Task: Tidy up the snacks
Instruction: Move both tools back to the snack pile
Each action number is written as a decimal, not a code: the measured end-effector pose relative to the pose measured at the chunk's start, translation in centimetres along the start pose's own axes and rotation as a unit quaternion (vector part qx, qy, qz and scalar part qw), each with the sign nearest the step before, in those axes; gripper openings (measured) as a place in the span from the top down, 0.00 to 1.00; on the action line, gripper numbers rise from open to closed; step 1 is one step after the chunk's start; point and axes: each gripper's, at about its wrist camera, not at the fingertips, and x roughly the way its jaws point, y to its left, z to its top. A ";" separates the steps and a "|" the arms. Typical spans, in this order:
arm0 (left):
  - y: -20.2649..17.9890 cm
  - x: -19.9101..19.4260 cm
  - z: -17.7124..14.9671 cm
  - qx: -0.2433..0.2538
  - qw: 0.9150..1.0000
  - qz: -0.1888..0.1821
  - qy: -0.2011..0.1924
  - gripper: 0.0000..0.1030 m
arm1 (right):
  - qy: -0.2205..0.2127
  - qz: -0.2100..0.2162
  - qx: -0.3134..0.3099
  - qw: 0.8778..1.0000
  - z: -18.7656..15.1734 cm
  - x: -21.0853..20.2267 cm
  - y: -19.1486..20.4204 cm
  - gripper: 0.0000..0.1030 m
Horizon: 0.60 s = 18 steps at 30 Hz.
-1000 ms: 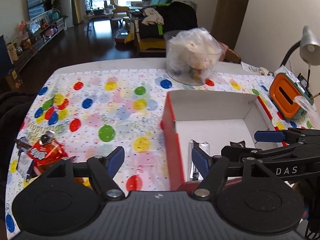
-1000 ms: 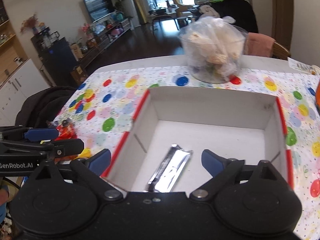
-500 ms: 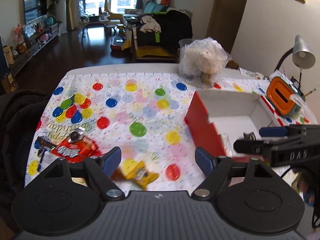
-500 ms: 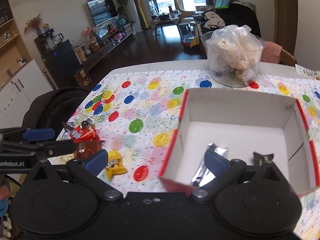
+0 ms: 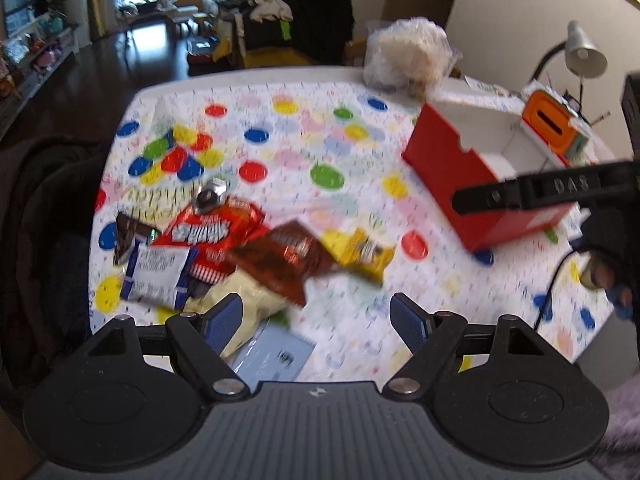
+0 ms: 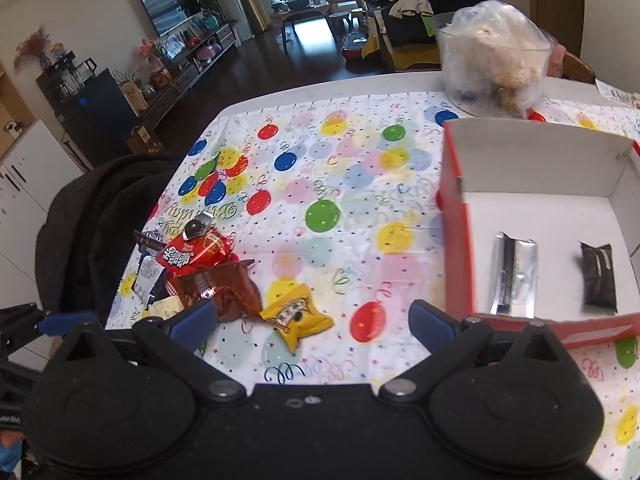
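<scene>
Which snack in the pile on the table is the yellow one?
The small yellow packet, lying alone at the right end of the pile, nearest the red box. The other packets are red, brown, white or cream.

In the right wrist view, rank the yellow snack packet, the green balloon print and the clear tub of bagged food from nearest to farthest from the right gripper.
1. Yellow snack packet: on the tablecloth just ahead of the open right gripper, between its fingers.
2. Green balloon print: mid-table, beyond the packet.
3. Clear tub of bagged food: at the far edge, to the right, behind the red box.
</scene>
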 end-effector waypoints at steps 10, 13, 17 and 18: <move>3.1 3.6 -3.6 0.016 0.998 -0.022 0.060 0.22 | 0.040 -0.005 -0.196 0.980 -2.5 6.0 3.9 0.08; 3.6 4.8 -3.9 0.004 0.997 -0.028 0.075 0.22 | 0.059 -0.014 -0.217 0.974 -2.6 7.8 4.0 0.13; 3.8 6.0 -3.8 0.003 0.996 -0.029 0.080 0.22 | 0.080 -0.012 -0.235 0.969 -2.3 9.8 3.9 0.21; 3.9 6.4 -3.8 0.002 0.996 -0.028 0.083 0.22 | 0.084 -0.011 -0.239 0.967 -2.3 10.3 3.9 0.23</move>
